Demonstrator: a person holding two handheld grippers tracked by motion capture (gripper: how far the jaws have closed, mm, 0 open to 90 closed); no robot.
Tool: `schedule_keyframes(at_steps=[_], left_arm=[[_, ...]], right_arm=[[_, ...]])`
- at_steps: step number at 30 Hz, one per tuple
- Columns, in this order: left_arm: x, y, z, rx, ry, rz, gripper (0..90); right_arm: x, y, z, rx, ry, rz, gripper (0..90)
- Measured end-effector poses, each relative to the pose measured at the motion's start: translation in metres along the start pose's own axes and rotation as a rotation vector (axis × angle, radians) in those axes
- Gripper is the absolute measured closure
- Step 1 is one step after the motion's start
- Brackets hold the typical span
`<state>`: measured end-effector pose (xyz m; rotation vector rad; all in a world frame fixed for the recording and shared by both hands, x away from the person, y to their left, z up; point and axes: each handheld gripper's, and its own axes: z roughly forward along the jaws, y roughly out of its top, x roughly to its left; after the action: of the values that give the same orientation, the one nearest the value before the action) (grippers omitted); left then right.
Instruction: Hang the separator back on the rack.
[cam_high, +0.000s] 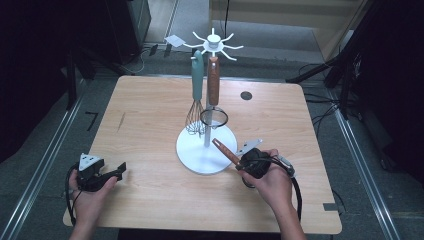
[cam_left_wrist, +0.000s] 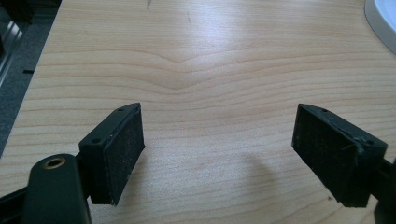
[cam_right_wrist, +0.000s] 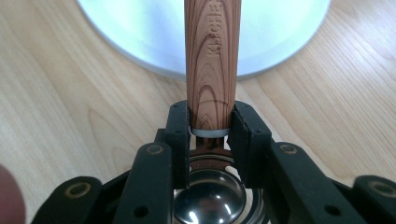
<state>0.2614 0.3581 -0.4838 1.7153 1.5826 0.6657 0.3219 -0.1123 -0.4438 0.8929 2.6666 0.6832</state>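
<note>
1. Wood-grained and round, the brown handle of a metal kitchen utensil (cam_right_wrist: 212, 60) sits clamped between the two black jaws of the right gripper (cam_right_wrist: 211, 133), which press on its lower end just above a pale collar.
2. Behind those jaws, in the right gripper view, a shiny steel bowl-shaped head (cam_right_wrist: 210, 198) of the utensil lies close to the camera.
3. From the high view, the utensil's long axis runs from the right gripper (cam_high: 239, 164) up and away to the far left, the free handle end (cam_high: 222, 148) pointing over the near right rim of the round white base (cam_high: 192, 150) of a hanging stand.
4. That stand rises at the table's middle; a teal-handled wire whisk (cam_high: 196, 95) and a wood-handled mesh strainer (cam_high: 213, 95) hang from its white spoked top (cam_high: 214, 42).
5. At the near left, the left gripper (cam_high: 121, 168) rests low over the light wooden table (cam_high: 150, 115), well apart from the stand.
6. Its jaws stand wide apart, with bare tabletop (cam_left_wrist: 210, 93) between the pads (cam_left_wrist: 123, 149).
</note>
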Motion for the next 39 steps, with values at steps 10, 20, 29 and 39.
schedule_keyframes(at_steps=[10, 20, 29, 39], left_arm=[[0.000, 0.000, 0.000, 0.000, 0.000, -0.001, 17.2], [0.001, 0.000, -0.001, -0.007, 0.000, -0.009, 16.8], [0.001, 0.000, -0.001, -0.007, -0.004, -0.013, 16.0], [0.001, 0.000, -0.001, -0.007, -0.001, -0.012, 15.9]], right_arm=[[-0.012, -0.010, -0.009, -0.127, -0.066, 0.124, 71.5], [-0.015, -0.013, -0.019, -0.249, -0.103, 0.165, 71.4], [-0.015, -0.014, -0.025, -0.333, -0.142, 0.193, 71.4], [-0.014, -0.014, -0.035, -0.452, -0.150, 0.243, 71.4]])
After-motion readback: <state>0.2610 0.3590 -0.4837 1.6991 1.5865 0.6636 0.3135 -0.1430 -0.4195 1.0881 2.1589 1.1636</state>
